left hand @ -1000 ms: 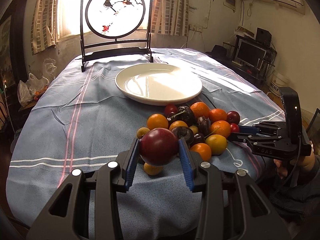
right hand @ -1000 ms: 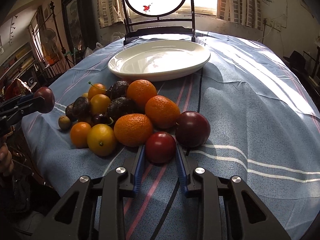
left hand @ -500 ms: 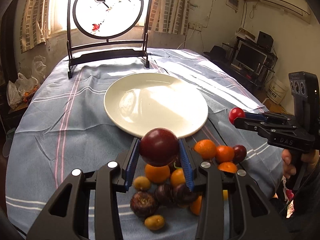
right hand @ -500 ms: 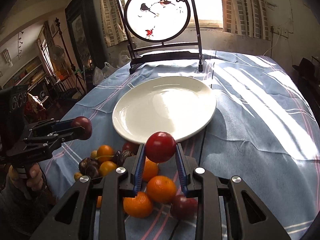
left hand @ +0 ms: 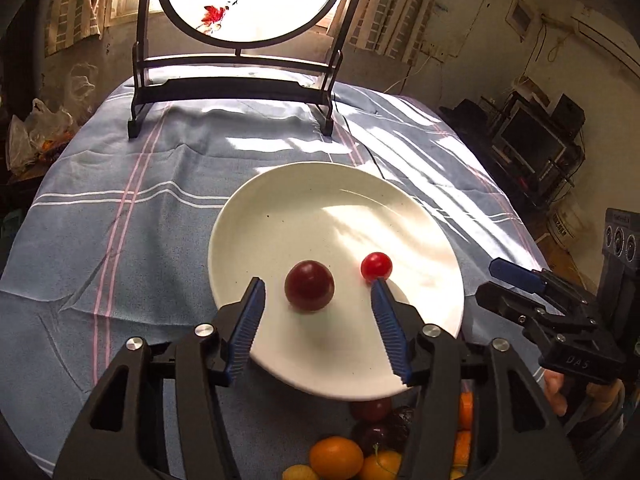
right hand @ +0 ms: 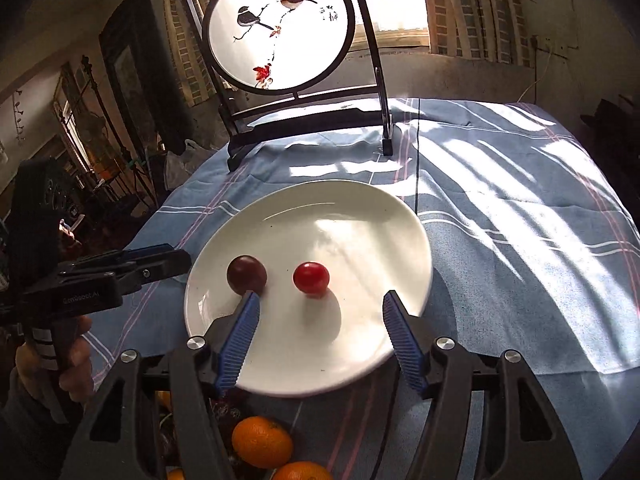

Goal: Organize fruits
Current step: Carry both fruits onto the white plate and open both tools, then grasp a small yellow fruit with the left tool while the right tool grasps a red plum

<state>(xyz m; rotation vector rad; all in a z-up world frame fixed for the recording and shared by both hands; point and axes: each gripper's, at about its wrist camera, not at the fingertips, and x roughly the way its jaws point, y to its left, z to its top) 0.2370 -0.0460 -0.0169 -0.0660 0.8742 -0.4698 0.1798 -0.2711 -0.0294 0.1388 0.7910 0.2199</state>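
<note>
Both claws, left claw and right claw, had just opened, releasing dark plum and red tomato onto plate (next: back to the pile).

Strong backlight pours from the window behind the round screen, blowing it out white. Striped sun patches fall on the tablecloth and glare off the plate. Corners go dark and bend with fisheye warp.
</note>
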